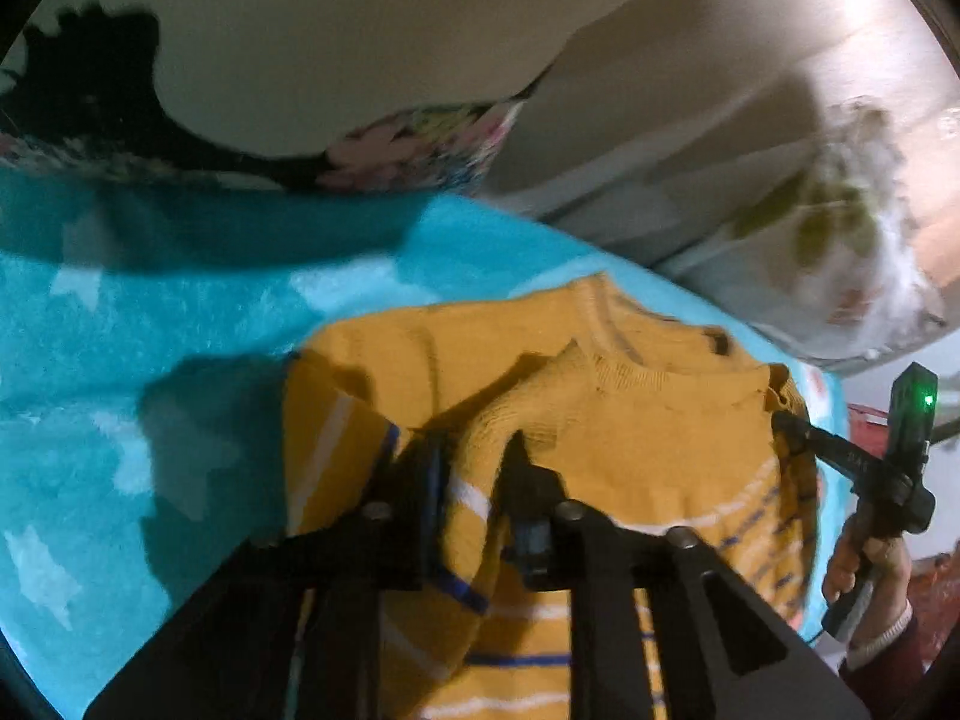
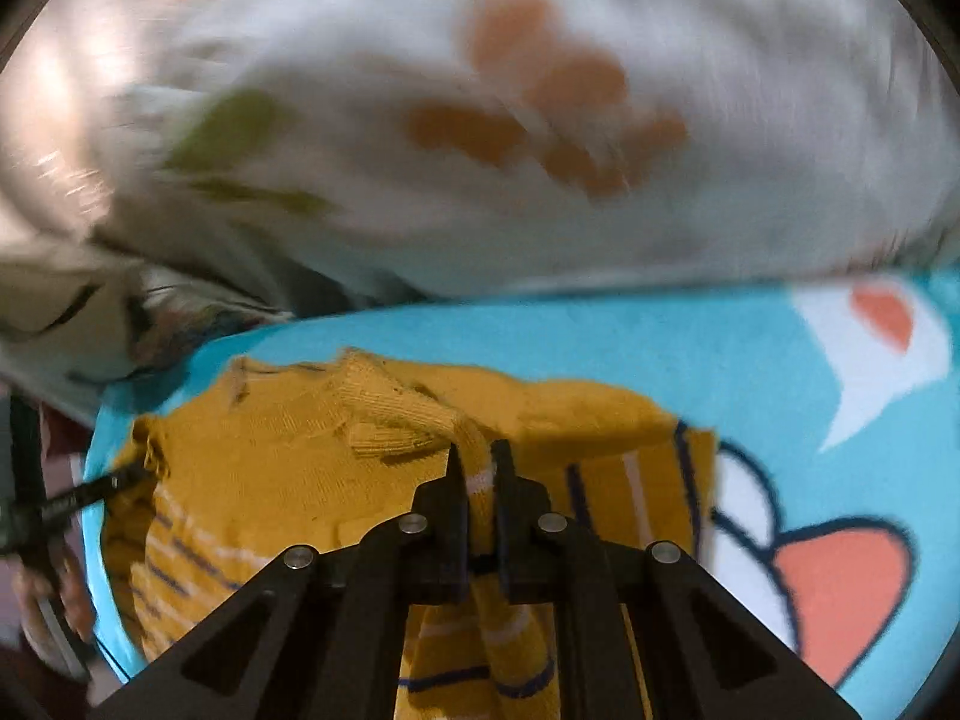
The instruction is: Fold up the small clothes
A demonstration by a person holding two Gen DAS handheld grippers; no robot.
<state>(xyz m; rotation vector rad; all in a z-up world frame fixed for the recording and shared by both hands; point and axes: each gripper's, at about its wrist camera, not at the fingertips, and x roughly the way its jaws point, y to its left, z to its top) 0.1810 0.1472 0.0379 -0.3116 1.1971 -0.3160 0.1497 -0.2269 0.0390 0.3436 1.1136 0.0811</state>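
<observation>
Sweater (image 1: pixel 630 420) in mustard knit with white and blue stripes lies on a turquoise cartoon blanket (image 1: pixel 150 360), partly folded. The left gripper (image 1: pixel 474 462) and the right gripper (image 2: pixel 477 462) each pinch a fold of it — jaws closed on fabric, likely so both sides lift together.

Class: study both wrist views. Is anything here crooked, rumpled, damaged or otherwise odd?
No damage or spill shows. The sweater lies rumpled and askew on the blanket, neckline bunched, since the left gripper and right gripper each pinch a fold mid-fold. The background is motion-blurred.
</observation>
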